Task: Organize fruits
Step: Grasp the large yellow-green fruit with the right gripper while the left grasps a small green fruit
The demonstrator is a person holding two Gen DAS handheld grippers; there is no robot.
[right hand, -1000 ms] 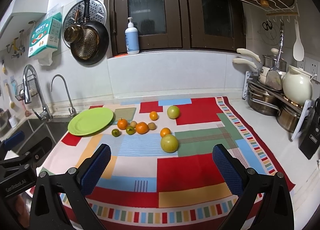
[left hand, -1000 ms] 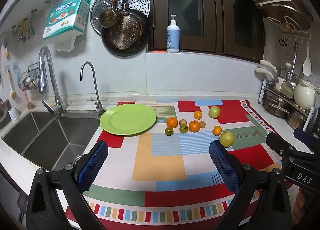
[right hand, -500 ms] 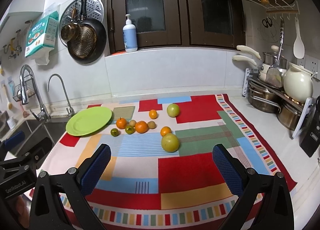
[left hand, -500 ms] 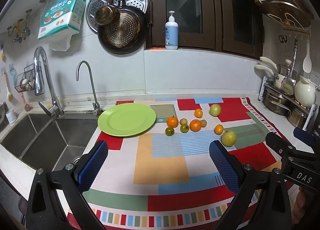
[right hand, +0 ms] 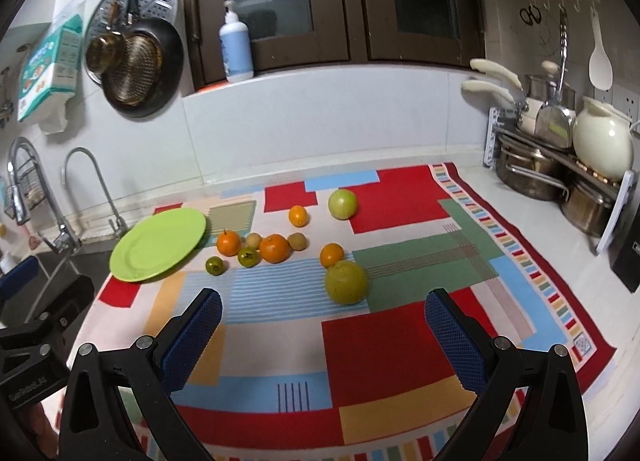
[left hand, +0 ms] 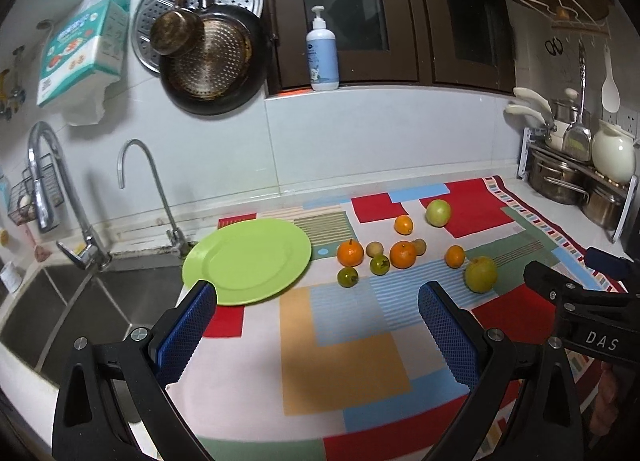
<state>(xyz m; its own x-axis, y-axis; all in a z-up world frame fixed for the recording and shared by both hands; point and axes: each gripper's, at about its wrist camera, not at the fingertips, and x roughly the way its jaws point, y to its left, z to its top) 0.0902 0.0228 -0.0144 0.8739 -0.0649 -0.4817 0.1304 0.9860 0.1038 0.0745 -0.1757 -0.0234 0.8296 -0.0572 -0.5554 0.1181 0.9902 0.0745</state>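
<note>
An empty green plate [left hand: 248, 261] [right hand: 160, 243] lies at the left of a patchwork cloth [left hand: 344, 369] [right hand: 384, 345]. To its right sit several fruits: oranges [left hand: 403, 254] [right hand: 274, 248], small green ones [left hand: 347, 276] [right hand: 215, 265], brownish ones [left hand: 374, 248], and two big yellow-green fruits, one near [left hand: 480, 274] [right hand: 346, 282], one far [left hand: 438, 212] [right hand: 343, 203]. My left gripper [left hand: 318, 333] is open above the cloth, short of the plate and fruits. My right gripper [right hand: 322, 337] is open, the near big fruit just beyond its fingers. Both hold nothing.
A double sink [left hand: 68, 309] with two taps [left hand: 152, 189] lies left of the cloth. Pots and a cream jug [right hand: 600, 145] fill a rack at the right. Pans [left hand: 212, 61] hang on the wall; a soap bottle [left hand: 322, 53] stands on the sill.
Both grippers have moved forward and lower toward the fruits, which now look larger. The plate and fruits have not moved. Both grippers stay open.
</note>
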